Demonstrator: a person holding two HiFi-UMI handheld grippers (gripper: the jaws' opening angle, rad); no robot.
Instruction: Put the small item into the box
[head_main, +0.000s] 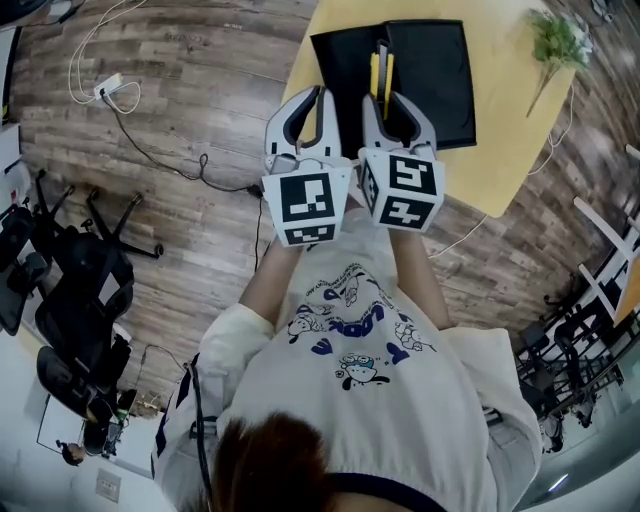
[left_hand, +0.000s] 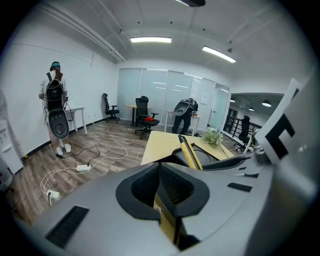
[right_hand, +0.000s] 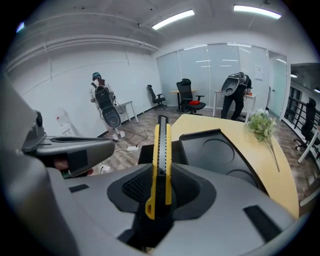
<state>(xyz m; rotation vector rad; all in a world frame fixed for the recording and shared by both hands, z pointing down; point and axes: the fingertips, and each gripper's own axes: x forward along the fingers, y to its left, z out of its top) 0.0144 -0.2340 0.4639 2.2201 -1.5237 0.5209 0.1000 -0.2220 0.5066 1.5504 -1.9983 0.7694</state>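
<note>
The right gripper (head_main: 384, 104) pinches a yellow knife (right_hand: 161, 160). The left gripper (head_main: 318, 100) has its jaws pressed together. A black box (head_main: 430, 70) lies on the table (head_main: 510, 130) beyond them.

The person wears a cream sweatshirt (head_main: 430, 400) with a blue cartoon print (head_main: 352, 322).

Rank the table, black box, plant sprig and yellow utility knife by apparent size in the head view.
Largest to smallest: table, black box, plant sprig, yellow utility knife. Last two look close; the knife is partly hidden, so their order is unsure.
</note>
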